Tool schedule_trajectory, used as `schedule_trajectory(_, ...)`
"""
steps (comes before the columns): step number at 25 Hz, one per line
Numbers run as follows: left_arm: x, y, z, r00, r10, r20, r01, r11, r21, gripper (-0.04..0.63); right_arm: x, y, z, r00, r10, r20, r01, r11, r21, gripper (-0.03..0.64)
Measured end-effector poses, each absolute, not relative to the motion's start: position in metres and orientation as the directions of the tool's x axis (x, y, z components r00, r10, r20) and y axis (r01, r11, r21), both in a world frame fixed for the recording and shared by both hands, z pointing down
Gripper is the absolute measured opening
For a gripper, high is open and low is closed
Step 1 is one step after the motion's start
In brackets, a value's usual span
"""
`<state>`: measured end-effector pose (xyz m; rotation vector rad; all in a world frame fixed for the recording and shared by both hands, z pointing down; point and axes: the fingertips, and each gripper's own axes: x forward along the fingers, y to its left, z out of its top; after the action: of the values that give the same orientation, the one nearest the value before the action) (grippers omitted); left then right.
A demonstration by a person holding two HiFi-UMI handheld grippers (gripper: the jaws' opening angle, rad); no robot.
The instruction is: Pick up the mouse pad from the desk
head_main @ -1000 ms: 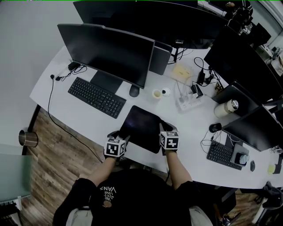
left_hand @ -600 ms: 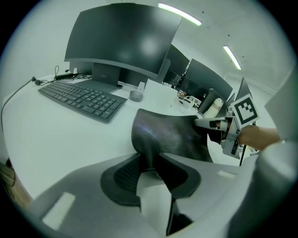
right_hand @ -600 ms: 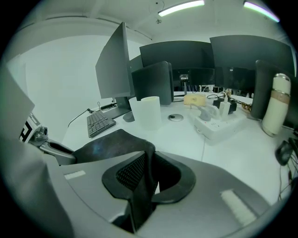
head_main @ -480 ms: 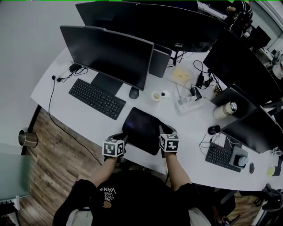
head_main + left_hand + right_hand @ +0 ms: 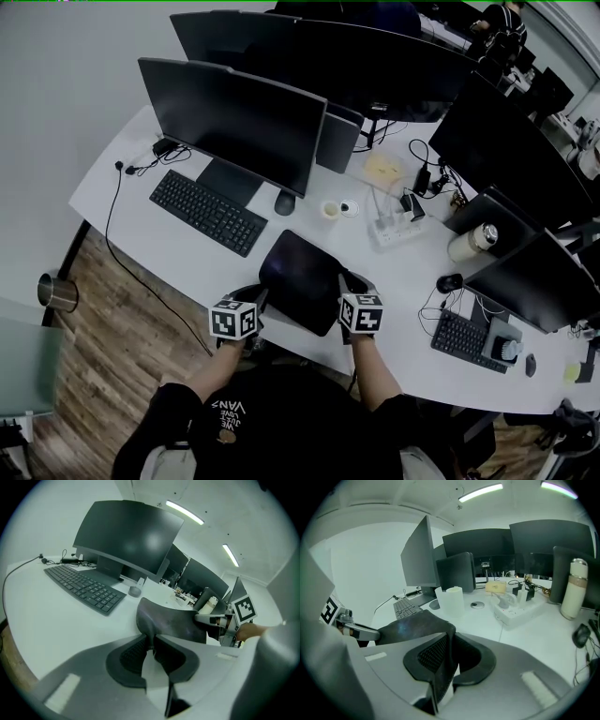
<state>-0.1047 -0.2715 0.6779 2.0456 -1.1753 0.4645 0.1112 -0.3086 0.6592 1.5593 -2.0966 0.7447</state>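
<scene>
Pinching the dark mouse pad (image 5: 302, 277) by its near edge, the two grippers hold it in front of the person, just beside the black keyboard (image 5: 208, 212) and below the big monitor (image 5: 234, 117). The left gripper (image 5: 255, 302) has just been closing its jaws, and they press on the pad's near-left corner. The right gripper (image 5: 349, 286) squeezes the near-right corner the same way. Between them the pad bows upward off the white desk (image 5: 169, 272) — whether its far edge touches the desk I cannot tell.
</scene>
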Motion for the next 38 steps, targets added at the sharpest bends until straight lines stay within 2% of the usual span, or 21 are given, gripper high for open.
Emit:
schedule_trajectory(17, -0.109, -0.234, 0.589, 0.455, -0.798, 0.395, -0.876, -0.321, 0.36, 0.054, 0.11, -0.287, 0.563, -0.412, -0.802, 0.433, -0.911, 0.365, -0.191, 0.052)
schedule_trajectory(26, -0.11, -0.198, 0.551, 0.398, -0.87, 0.291, -0.897, -0.302, 0.323, 0.051, 0.106, -0.258, 0.524, -0.498, -0.797, 0.341, -0.867, 0.45, -0.214, 0.048)
schedule_trajectory(38, -0.108, -0.153, 0.547, 0.357, -0.896, 0.265, -0.914, -0.276, 0.298, 0.049, 0.106, -0.217, 0.513, -0.555, -0.775, 0.301, -0.831, 0.507, -0.229, 0.048)
